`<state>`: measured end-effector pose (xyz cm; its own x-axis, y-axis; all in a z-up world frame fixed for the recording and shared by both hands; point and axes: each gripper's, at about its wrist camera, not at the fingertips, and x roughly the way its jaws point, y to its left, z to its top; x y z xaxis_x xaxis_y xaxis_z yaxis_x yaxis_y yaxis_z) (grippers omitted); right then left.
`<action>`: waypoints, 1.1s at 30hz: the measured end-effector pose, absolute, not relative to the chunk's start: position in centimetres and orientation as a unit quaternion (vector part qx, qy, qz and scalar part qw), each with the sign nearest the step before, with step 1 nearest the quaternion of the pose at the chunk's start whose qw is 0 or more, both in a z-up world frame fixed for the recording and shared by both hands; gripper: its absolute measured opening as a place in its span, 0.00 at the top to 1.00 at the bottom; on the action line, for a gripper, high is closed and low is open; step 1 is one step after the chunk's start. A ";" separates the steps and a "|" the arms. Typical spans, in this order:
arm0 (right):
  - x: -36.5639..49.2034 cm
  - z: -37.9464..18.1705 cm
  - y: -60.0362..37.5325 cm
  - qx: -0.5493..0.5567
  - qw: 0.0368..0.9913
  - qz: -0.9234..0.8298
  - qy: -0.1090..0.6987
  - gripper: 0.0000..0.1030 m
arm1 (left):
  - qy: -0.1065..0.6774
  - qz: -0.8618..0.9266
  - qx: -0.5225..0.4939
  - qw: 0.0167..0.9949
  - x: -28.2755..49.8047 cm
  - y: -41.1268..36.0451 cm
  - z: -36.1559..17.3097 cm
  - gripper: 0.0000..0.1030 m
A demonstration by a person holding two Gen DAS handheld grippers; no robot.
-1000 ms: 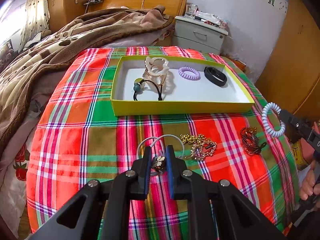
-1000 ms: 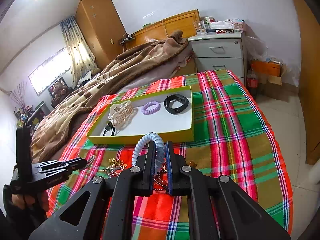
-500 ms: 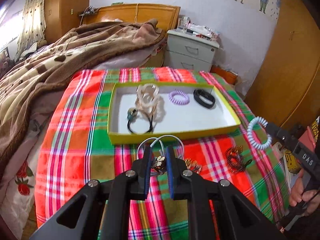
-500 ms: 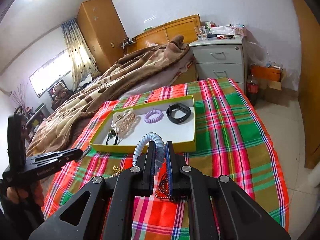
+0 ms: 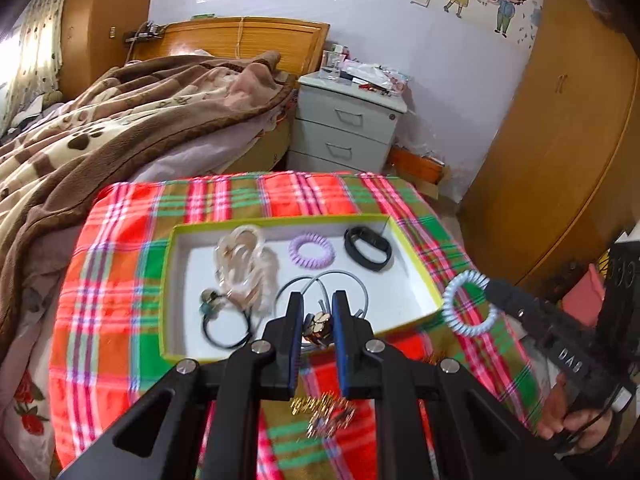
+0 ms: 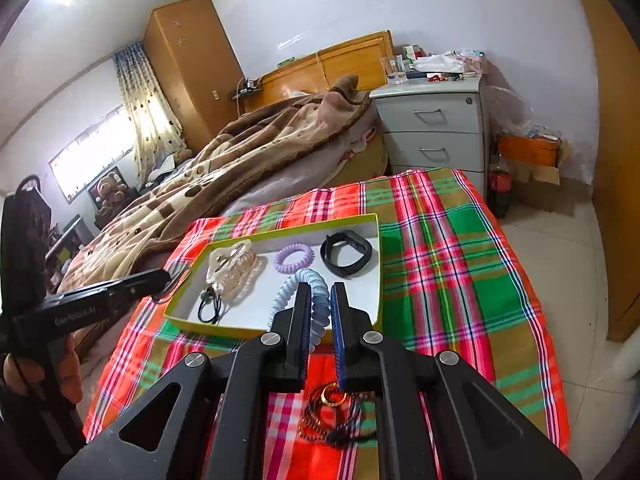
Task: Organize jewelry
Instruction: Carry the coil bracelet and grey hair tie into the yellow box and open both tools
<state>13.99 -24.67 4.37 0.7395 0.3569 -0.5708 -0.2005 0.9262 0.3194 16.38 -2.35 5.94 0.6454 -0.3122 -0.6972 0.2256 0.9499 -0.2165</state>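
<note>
My left gripper (image 5: 316,308) is shut on a grey hair tie with a metal charm (image 5: 318,322) and holds it above the near edge of the yellow-rimmed white tray (image 5: 416,264). My right gripper (image 6: 320,300) is shut on a pale blue spiral hair tie (image 6: 302,280), also lifted near the tray's front; it shows in the left wrist view (image 5: 468,304). The tray (image 6: 376,264) holds a clear claw clip (image 5: 244,264), a purple spiral tie (image 5: 312,250), a black band (image 5: 368,248) and a black hair tie with beads (image 5: 224,324).
A gold chain (image 5: 324,412) and a dark beaded bracelet with a gold ring (image 6: 336,412) lie on the plaid cloth (image 6: 460,272) below the grippers. A brown blanket (image 5: 100,132) covers the bed behind. A grey nightstand (image 6: 436,128) stands at the back right.
Both grippers have risen and moved forward toward the tray, each carrying its hair tie. The left gripper's tie has gone from the cloth to above the tray's front edge.
</note>
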 end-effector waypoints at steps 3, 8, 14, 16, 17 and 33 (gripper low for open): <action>15.0 4.2 -24.8 0.119 0.924 0.147 0.332 0.90 | 0.401 -0.164 -0.063 0.899 17.9 -2.9 5.7 0.86; 16.9 3.6 -25.1 0.123 0.922 0.140 0.340 0.90 | 0.412 -0.174 -0.065 0.892 20.0 -4.0 4.8 0.86; 19.2 2.3 -24.8 0.122 0.915 0.136 0.360 0.90 | 0.426 -0.177 -0.055 0.886 22.2 -5.2 3.5 0.85; 19.8 1.8 -24.6 0.117 0.913 0.134 0.367 0.90 | 0.431 -0.177 -0.049 0.883 22.8 -5.6 2.8 0.85; 20.2 1.5 -24.5 0.115 0.911 0.134 0.372 0.90 | 0.436 -0.179 -0.048 0.881 23.2 -5.8 2.4 0.85; 22.7 -1.1 -22.7 0.057 0.900 0.120 0.415 0.90 | 0.465 -0.158 -0.017 0.871 25.3 -6.9 -1.7 0.85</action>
<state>22.71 -22.68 -1.10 0.6260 0.2632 -0.7340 -0.1691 0.9647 0.2017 25.33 -6.86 -1.65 0.5177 -0.2922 -0.8041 0.2598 0.9492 -0.1777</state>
